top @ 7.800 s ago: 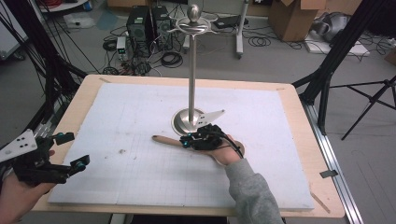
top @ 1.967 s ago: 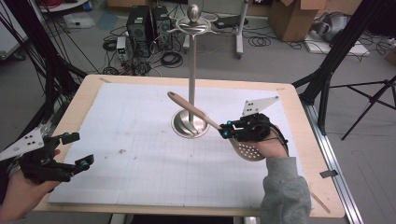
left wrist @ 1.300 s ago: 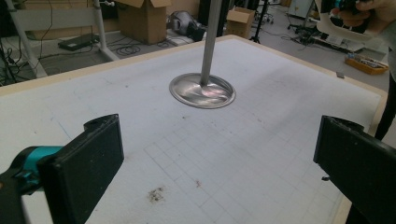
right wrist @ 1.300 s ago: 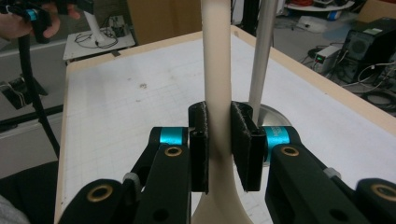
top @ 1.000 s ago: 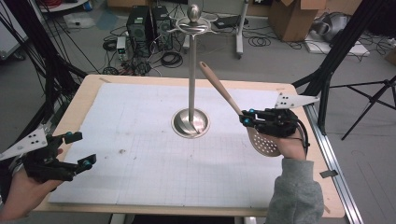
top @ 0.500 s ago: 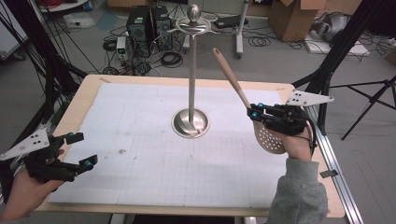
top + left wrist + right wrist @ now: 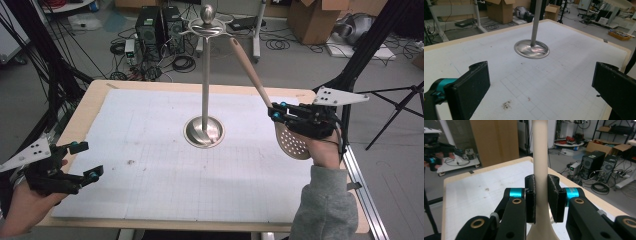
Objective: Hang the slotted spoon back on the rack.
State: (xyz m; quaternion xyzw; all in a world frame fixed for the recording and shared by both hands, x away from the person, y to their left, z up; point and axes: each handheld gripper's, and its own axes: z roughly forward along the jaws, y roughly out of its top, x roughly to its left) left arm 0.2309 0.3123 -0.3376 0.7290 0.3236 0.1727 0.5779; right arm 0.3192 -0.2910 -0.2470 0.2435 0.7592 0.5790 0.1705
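The right hand-held gripper (image 7: 276,111) is held above the right part of the worktop (image 7: 150,87), to the right of the stand (image 7: 205,75). Its jaws are pinched on the handle of the wooden skimmer (image 7: 260,92), just above the perforated bowl. In the right gripper view the right hand-held gripper (image 7: 541,192) has a pad pressed against each side of the skimmer (image 7: 539,157) handle, which rises straight up between them.

The skimmer is clear of the worktop and tilted. Its bowl hangs low, right of the stand's base, and its handle slants up and left toward the stand. The handle end sits just beside the hook arms at the top of the stand; contact between them cannot be determined.

The stand is upright on a round metal base near the centre of the white mat (image 7: 150,170).

The left hand-held gripper (image 7: 84,159) is held low over the mat's near left corner, well left of the stand. Its jaws are spread wide with nothing between them. In the left gripper view, the stand (image 7: 534,37) base lies beyond the spread jaws.
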